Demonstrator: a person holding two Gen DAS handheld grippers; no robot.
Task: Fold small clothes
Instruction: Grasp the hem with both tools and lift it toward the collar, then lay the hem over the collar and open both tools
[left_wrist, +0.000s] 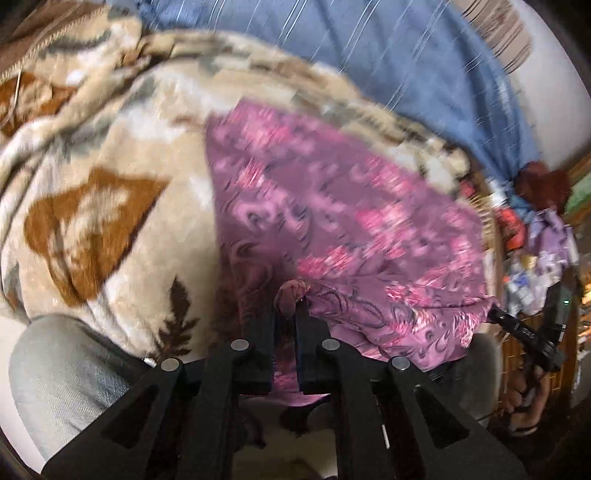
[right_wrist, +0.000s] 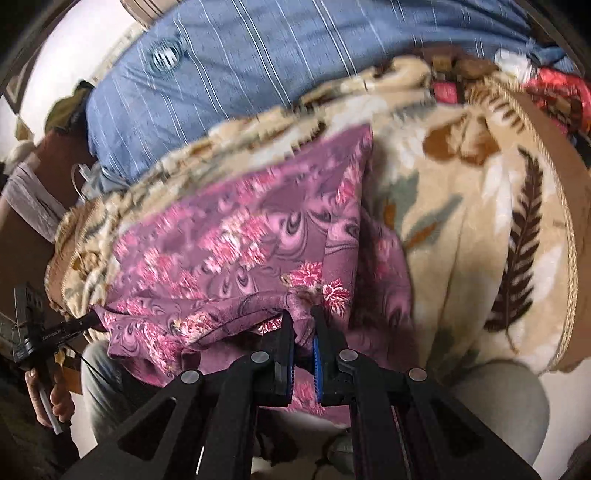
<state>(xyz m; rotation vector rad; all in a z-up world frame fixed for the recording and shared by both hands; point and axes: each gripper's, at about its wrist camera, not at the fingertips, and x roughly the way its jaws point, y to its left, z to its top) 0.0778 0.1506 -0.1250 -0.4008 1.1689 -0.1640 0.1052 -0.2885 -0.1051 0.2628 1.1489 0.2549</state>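
Note:
A purple-pink floral cloth (left_wrist: 332, 206) lies spread over a beige patterned blanket (left_wrist: 110, 177). My left gripper (left_wrist: 286, 301) is shut on the cloth's near edge, a fold bunched between its fingers. My right gripper (right_wrist: 303, 314) is shut on another part of the near edge of the same cloth (right_wrist: 229, 236), which runs away from it over the blanket (right_wrist: 461, 206). The right gripper shows at the right in the left wrist view (left_wrist: 495, 312), the left gripper at the left in the right wrist view (right_wrist: 94, 317). Both views are blurred.
A blue striped cushion (left_wrist: 406, 66) lies behind the blanket, also in the right wrist view (right_wrist: 240, 74). A pile of mixed clothes (left_wrist: 535, 229) sits at the right. The person's grey-trousered knees (left_wrist: 66, 369) are close below the grippers.

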